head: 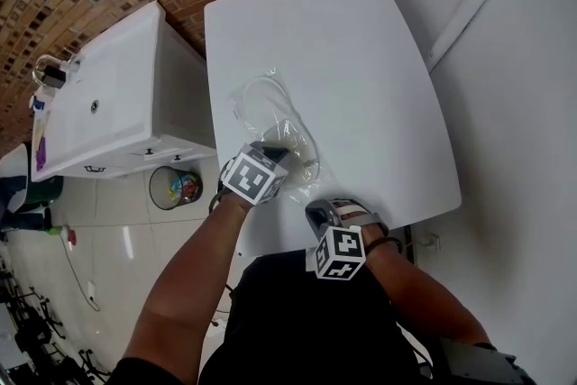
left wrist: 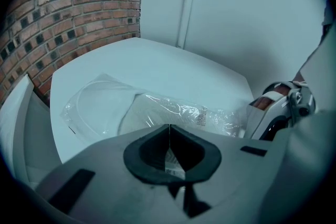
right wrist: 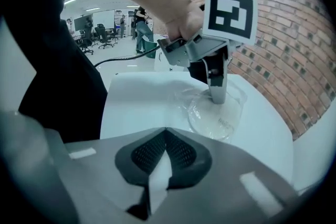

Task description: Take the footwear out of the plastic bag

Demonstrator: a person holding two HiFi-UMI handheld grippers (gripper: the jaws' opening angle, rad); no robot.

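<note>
You're anchoring the plastic bag (left wrist: 157, 107) in the clamped left hand-held gripper (right wrist: 218, 97) — keep it tight while reopening the closed, empty right hand-held gripper (right wrist: 165, 136) at the bag's opening.

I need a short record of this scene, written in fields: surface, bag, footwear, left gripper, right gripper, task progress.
surface: white table
bag: clear plastic bag, lying on the table
footwear: white, inside the bag
left gripper: shut on the near end of the bag
right gripper: shut, nothing seen in it, by the table's near edge, apart from the bag
task progress: footwear not yet taken out
</note>
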